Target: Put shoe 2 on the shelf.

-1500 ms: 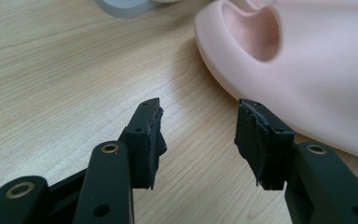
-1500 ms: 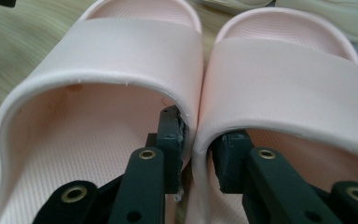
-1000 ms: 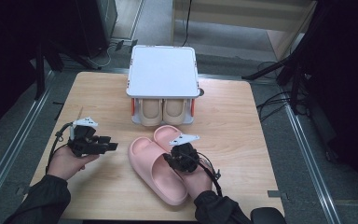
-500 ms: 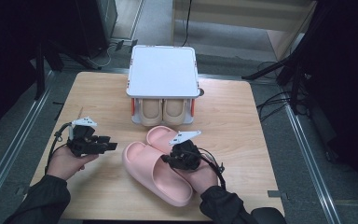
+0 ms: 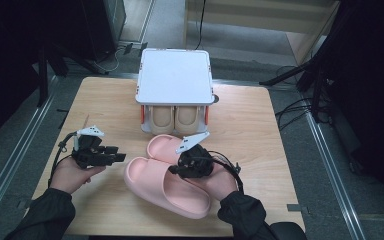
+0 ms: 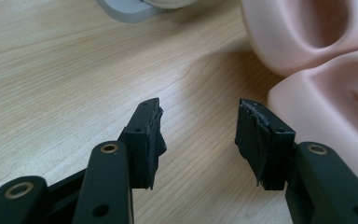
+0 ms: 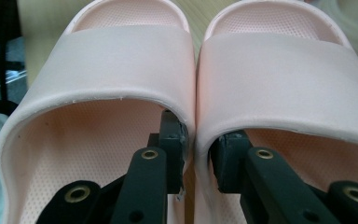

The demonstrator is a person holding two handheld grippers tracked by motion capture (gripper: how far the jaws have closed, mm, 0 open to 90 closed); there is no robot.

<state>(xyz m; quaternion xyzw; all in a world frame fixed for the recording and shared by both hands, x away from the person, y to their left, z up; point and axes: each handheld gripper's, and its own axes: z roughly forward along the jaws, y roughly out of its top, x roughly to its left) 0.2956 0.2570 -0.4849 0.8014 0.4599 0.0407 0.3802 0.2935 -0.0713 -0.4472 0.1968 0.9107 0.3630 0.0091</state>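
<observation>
Two pink slippers lie side by side, the near one (image 5: 165, 189) and the far one (image 5: 161, 146), tilted up off the wooden table (image 5: 260, 125). My right gripper (image 5: 180, 170) is shut on their two inner side walls, pinching them together. In the right gripper view one jaw sits inside the left slipper (image 7: 121, 60) and the other inside the right slipper (image 7: 279, 70), with the gripper (image 7: 196, 154) clamped on both walls. My left gripper (image 5: 120, 154) rests low at the table's left, open with nothing in it, and points at the slippers. Its view shows the gripper (image 6: 198, 135) over bare wood, with the slippers (image 6: 335, 98) at the right.
A small rack with a white square top (image 5: 174, 75) stands at the back middle of the table. A pair of tan slippers (image 5: 174, 119) sits under it. Dark stands and cables surround the table on the floor.
My right gripper has risen with the two pink slippers, and the pair has swung to lie more across the table. The left gripper has stayed put.
</observation>
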